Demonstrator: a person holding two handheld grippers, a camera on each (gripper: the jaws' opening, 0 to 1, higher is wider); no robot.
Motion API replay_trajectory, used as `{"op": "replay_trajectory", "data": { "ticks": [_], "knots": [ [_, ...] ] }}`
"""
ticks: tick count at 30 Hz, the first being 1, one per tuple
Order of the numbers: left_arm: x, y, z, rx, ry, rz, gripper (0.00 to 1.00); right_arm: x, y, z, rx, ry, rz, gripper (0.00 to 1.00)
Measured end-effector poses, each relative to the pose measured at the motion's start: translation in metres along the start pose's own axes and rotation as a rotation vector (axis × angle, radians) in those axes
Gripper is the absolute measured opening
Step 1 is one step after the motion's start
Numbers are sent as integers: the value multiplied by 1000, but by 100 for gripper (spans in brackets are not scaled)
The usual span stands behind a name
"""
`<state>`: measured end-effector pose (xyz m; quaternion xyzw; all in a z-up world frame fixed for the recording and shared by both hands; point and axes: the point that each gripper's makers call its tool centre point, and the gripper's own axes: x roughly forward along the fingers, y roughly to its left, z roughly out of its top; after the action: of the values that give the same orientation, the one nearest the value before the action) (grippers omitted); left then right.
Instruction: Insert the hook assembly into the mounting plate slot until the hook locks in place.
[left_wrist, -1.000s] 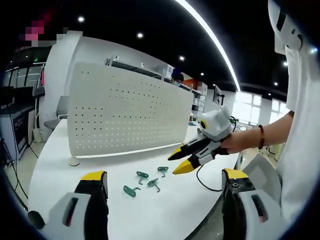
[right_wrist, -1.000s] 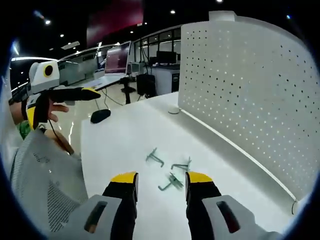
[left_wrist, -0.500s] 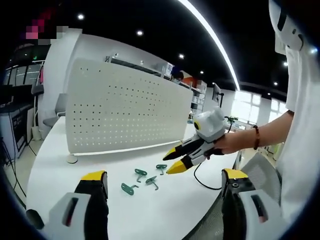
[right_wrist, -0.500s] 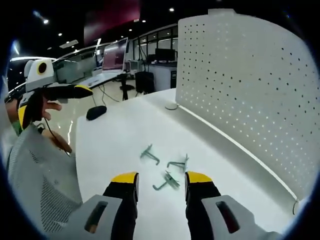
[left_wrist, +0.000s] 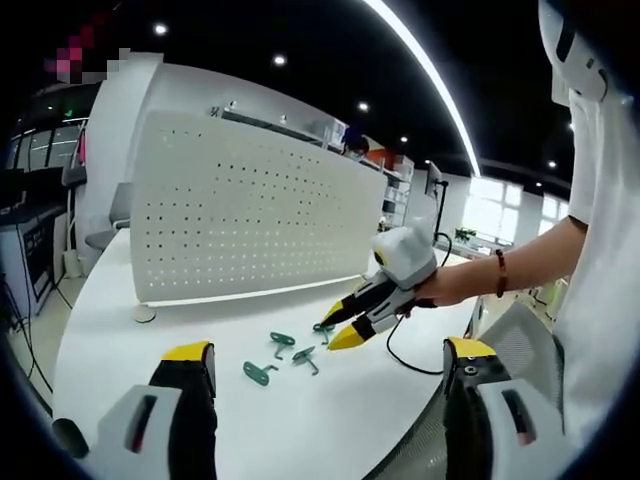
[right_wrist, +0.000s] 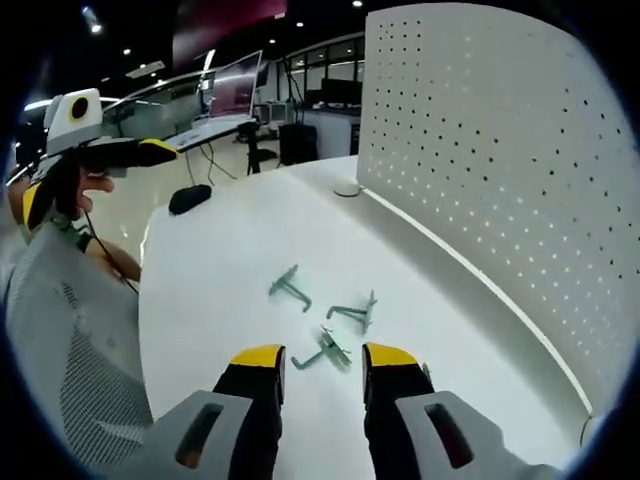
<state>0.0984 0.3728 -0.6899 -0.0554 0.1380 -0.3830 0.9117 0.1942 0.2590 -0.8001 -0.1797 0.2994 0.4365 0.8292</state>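
Several green hooks (left_wrist: 282, 342) lie loose on the white table (left_wrist: 120, 340), in front of the upright white perforated plate (left_wrist: 250, 215). My right gripper (left_wrist: 337, 326) comes in from the right, low over the hooks, jaws apart. In the right gripper view it (right_wrist: 322, 362) stands open with the nearest hook (right_wrist: 322, 352) lying between its yellow tips; two more hooks (right_wrist: 288, 288) lie just beyond, and the plate (right_wrist: 500, 170) rises on the right. My left gripper (left_wrist: 328, 358) is held back and high, wide open and holding nothing; it (right_wrist: 100, 170) also appears at the upper left.
A black mouse (right_wrist: 188, 198) sits near the table's far corner, and a black cable (left_wrist: 410, 362) trails off the edge. The plate's round foot (left_wrist: 146, 314) rests on the table. A grey mesh chair (left_wrist: 520, 335) stands by the table edge. Desks with monitors fill the background.
My right gripper has moved down and forward toward the hooks, so the nearest hook now lies between its tips. The left gripper has hardly moved.
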Motion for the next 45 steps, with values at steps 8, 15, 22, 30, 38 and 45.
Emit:
{"op": "replay_trajectory", "data": {
  "ticks": [8,15,22,30,38,45],
  "knots": [
    [-1,3,-2,-5,8,12,96,15,-2,-9,-38,47,28,27],
    [-2,7,-2,-5,11,19,96,24,-4,-12,-77,74,39,22],
    [-1,7,-5,-11,15,21,96,32,-7,-20,-127,115,52,18],
    [-2,10,-5,-15,11,31,96,39,-11,-25,-168,144,64,14],
    [-5,12,-7,-18,16,44,96,46,-17,-27,-185,166,70,11],
    [-6,11,-8,-26,17,49,96,49,-14,-31,-199,181,91,6]
  ]
}}
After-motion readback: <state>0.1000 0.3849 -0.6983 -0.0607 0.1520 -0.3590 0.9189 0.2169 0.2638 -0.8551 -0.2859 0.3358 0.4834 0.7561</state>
